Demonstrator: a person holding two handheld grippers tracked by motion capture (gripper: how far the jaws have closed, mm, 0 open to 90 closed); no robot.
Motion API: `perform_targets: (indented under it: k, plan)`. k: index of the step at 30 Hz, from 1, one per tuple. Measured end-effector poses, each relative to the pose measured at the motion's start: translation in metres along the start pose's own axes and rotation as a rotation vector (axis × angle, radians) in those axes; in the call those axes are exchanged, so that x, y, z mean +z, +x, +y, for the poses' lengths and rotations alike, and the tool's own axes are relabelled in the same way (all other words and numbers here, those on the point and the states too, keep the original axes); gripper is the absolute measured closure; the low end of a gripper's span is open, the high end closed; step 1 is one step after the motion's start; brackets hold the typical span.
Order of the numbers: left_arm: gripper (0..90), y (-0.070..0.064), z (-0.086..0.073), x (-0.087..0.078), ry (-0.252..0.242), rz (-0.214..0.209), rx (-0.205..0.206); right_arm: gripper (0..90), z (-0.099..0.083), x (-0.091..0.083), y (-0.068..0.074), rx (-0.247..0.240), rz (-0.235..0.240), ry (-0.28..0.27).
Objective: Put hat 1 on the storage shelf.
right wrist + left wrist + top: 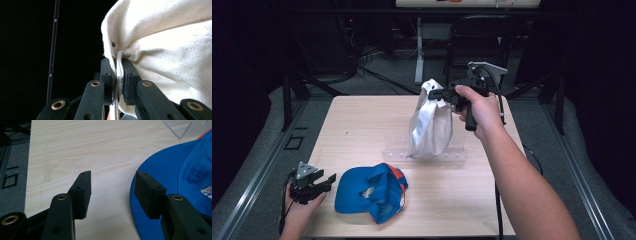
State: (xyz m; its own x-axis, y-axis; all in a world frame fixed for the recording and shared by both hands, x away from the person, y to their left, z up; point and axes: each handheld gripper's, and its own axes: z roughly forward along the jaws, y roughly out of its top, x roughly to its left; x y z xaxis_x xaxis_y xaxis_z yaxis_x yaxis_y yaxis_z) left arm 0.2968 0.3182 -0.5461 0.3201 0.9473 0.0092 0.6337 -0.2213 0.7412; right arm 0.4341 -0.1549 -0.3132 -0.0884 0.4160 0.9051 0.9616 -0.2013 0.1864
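Observation:
A white cap (430, 125) hangs in the air over the table's middle, above a clear plastic stand (452, 155). My right gripper (437, 94) is shut on the cap's top edge; in the right gripper view the jaws pinch the cream fabric (160, 42) at a seam (118, 67). A blue cap (369, 191) with orange trim lies on the table at the front left. My left gripper (328, 182) rests open at the table's front left corner, just left of the blue cap. In the left gripper view its pads (83, 192) flank bare wood, with the blue brim (160, 177) under the right-hand one.
The wooden table (362, 125) has bare surface at its left and back. A corner of the clear stand (182, 128) shows beyond the blue cap. A chair (482, 40) and cables stand on the floor behind the table. Dark rails run along both sides.

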Motion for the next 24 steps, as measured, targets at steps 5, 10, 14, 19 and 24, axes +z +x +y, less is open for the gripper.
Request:
perform_targets:
  k: [5,10,14,19,24]
  plan:
    - [48.2,0.0,-0.001,0.0,-0.013,0.002,-0.007,81.5,0.006,0.017,-0.002,0.008,-0.007,0.02]
    - [48.2,0.0,-0.001,0.0,-0.012,0.001,-0.008,81.5,0.01,0.026,-0.002,0.014,-0.01,0.025]
    - [48.1,-0.001,-0.002,-0.001,-0.005,-0.006,-0.004,81.5,0.014,0.033,0.0,0.012,-0.026,0.017]
    - [48.1,-0.003,0.0,-0.004,-0.001,-0.015,0.007,81.4,0.018,0.039,0.0,0.012,-0.046,0.007]
    - [47.6,-0.013,0.004,-0.005,-0.036,-0.027,0.016,81.4,0.019,0.046,-0.002,0.02,-0.038,-0.001]
